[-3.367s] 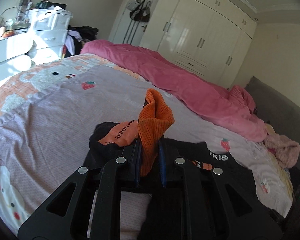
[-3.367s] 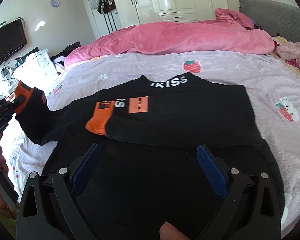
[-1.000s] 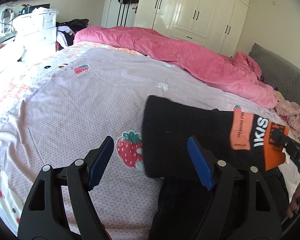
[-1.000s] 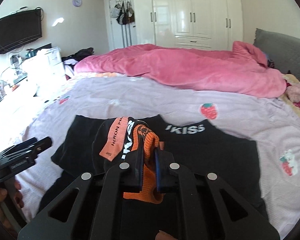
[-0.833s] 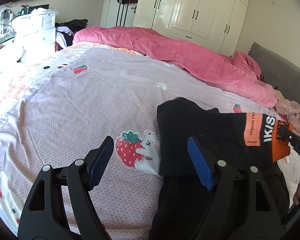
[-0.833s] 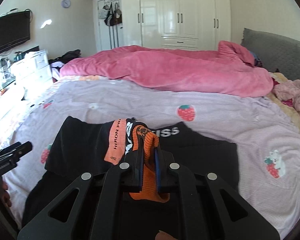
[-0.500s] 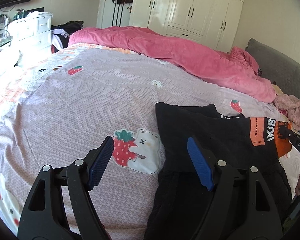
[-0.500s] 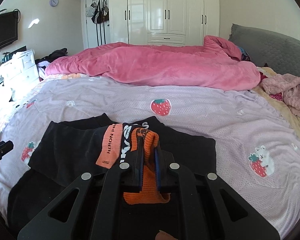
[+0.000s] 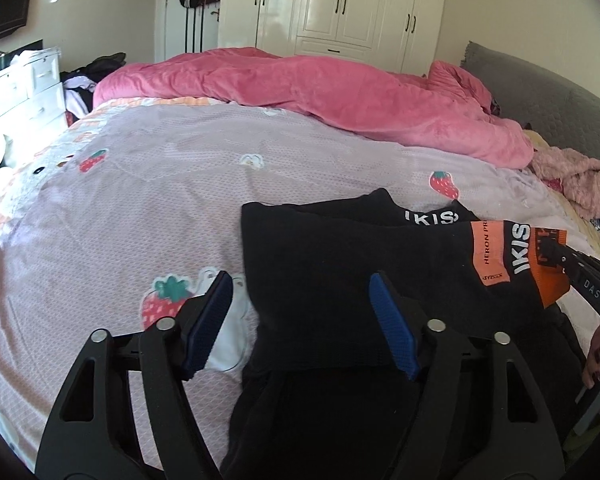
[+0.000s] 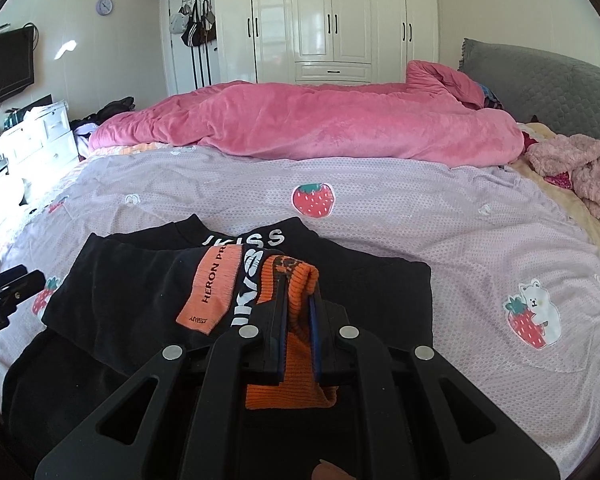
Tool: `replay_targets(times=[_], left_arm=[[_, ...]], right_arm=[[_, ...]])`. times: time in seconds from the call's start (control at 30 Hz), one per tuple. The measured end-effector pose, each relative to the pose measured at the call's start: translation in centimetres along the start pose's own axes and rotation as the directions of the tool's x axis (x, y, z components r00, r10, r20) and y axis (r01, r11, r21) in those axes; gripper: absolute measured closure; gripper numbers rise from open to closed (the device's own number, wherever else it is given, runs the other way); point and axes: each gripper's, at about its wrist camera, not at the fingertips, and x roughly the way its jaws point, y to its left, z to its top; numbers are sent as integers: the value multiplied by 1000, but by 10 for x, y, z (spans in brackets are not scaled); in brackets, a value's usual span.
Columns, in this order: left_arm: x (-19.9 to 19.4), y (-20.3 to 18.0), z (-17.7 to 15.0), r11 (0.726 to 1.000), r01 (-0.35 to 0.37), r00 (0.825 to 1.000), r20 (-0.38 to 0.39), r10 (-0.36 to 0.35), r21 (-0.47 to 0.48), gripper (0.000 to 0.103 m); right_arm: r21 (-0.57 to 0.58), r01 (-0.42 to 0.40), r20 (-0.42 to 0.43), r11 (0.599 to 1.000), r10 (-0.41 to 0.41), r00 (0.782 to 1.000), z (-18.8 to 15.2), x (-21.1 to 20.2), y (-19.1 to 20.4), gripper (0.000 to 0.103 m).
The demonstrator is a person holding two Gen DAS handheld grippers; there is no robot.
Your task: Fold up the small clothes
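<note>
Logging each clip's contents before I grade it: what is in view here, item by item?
black sweater: one, black with white lettering, flat on the bed, near edge
sleeve: one, black, folded across the sweater's body
orange cuff: one, orange ribbed, pinched in the right gripper
bed sheet: one, lilac with strawberry and bear prints
pink duvet: one, heaped along the bed's far side
fluffy garment: one, pale pink, far right of the bed
headboard: one, grey, right
wardrobe: one, white, back wall
bags: several, hanging beside the wardrobe
drawers: white, left
television: one, black, left wall
clock: one, back wall
left gripper: black, blue pads, open over the sweater's left edge, jaws just narrowed
right gripper: black, shut on the cuff
</note>
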Motion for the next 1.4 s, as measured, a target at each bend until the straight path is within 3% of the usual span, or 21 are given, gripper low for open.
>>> replay_targets(times=[0.27, 0.43, 0.77, 0.97, 1.17, 1.4], left_arm=[[48, -21, -13, 998, 44, 991, -130, -36, 54, 43], [55, -14, -16, 998, 66, 986, -153, -63, 19, 43], [50, -15, -18, 998, 62, 989, -139, -59, 19, 43], [48, -16, -18, 998, 65, 989, -138, -61, 19, 43], [44, -17, -19, 998, 56, 989, -139, -50, 36, 43], [38, -19, -21, 997, 54, 988, -145, -45, 56, 43]], right_arm=[[-2, -7, -10, 1000, 7, 1000, -1, 3, -3, 94], [34, 99, -1, 995, -99, 995, -1, 2, -17, 86], [159, 3, -127, 987, 18, 992, -21, 8, -41, 66], [199, -54, -177, 978, 90, 980, -29, 19, -36, 66], [229, -67, -231, 971, 121, 965, -37, 34, -35, 65], [216, -71, -230, 974, 121, 966, -39, 33, -32, 67]])
